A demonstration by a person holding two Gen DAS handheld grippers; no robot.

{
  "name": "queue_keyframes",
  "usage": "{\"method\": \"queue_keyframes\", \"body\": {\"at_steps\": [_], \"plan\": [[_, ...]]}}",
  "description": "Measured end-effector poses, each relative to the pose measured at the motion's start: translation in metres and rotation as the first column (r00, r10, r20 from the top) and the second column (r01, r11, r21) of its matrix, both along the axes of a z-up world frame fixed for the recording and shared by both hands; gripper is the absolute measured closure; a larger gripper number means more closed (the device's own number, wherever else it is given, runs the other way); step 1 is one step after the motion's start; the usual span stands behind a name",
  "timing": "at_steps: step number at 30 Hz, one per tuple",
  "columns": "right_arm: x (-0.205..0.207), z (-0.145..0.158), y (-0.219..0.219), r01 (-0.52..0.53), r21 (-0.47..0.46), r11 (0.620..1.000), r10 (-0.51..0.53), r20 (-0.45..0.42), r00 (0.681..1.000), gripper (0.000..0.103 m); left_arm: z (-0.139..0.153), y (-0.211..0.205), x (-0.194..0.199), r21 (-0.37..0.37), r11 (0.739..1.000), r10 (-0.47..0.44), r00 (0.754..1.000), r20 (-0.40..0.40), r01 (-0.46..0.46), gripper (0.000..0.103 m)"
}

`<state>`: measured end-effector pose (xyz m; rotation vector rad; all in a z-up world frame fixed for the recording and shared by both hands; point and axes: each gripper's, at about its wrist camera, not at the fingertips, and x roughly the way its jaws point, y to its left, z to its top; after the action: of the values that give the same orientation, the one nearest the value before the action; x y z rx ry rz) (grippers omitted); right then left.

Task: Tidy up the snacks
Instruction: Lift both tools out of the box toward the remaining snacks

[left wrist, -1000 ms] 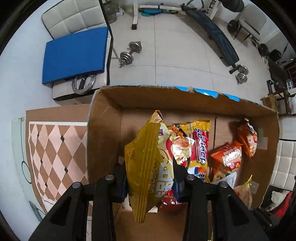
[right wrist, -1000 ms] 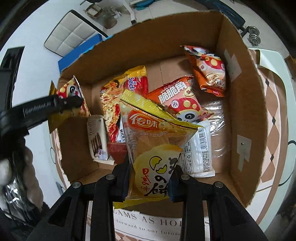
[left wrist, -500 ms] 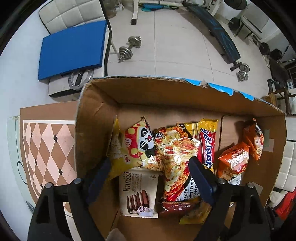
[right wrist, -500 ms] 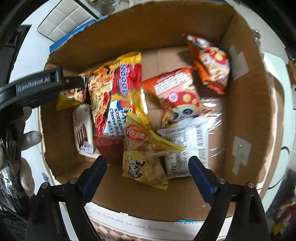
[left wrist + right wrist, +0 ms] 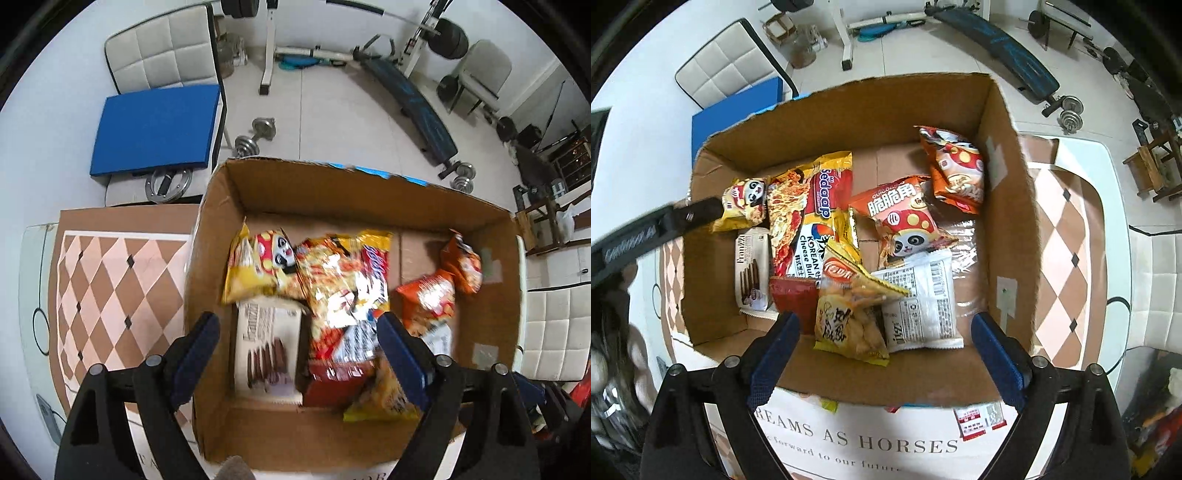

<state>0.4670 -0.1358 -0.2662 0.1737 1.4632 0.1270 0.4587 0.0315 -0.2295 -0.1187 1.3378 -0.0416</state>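
Note:
An open cardboard box (image 5: pixel 369 192) (image 5: pixel 1008 192) holds several snack packs. A yellow panda bag (image 5: pixel 255 266) (image 5: pixel 744 201) lies at its far left, beside a Sedaap noodle pack (image 5: pixel 816 199) (image 5: pixel 347 280). A yellow crisp bag (image 5: pixel 849 314) (image 5: pixel 384 397) lies near the front wall. A Franzzi wafer pack (image 5: pixel 267 350) (image 5: pixel 751 269) lies at the left. My left gripper (image 5: pixel 299 354) is open and empty above the box. My right gripper (image 5: pixel 882 354) is open and empty over the front wall. The left gripper also shows in the right wrist view (image 5: pixel 657 229).
Two orange panda bags (image 5: pixel 905 214) (image 5: pixel 955 170) and a white pack (image 5: pixel 919 306) fill the box's right half. The box stands on a checkered-pattern table (image 5: pixel 110 280). Small packets (image 5: pixel 977 419) lie on the table in front. Chairs and gym gear stand beyond.
Both grippers opened and let go: the yellow panda bag dropped at the box's far left, the yellow crisp bag at the front. Both grippers have since pulled back and up.

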Motion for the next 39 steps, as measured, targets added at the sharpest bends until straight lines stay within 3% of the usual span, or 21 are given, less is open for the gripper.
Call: {"method": "queue_keyframes", "body": {"at_steps": [6,17,27,32,39], "plan": [[-0.027,0.018,-0.003,0.001,-0.022,1.000,0.001,0.075,0.997,0.007,0.030,-0.010,-0.047,0.019,1.000,-0.003,0.994,0.110,0.001,0.016],[-0.079,0.059,-0.018,-0.003,-0.049,0.999,0.012,0.182,0.983,0.007,0.074,-0.015,-0.118,0.051,0.998,0.015,0.970,0.242,-0.028,0.016],[-0.119,0.088,-0.030,0.005,-0.004,1.000,-0.004,0.239,0.971,0.006,0.096,-0.022,-0.160,0.062,0.998,0.014,0.957,0.290,-0.033,0.016],[-0.131,0.078,-0.047,0.030,0.017,0.999,-0.033,0.212,0.977,0.006,0.074,-0.022,-0.168,0.066,0.996,0.044,0.970,0.240,-0.061,0.016],[-0.140,0.000,-0.082,0.089,-0.014,0.996,-0.089,0.049,0.995,0.005,-0.010,-0.023,-0.175,0.052,0.993,0.101,0.994,0.037,-0.103,0.016]]}}
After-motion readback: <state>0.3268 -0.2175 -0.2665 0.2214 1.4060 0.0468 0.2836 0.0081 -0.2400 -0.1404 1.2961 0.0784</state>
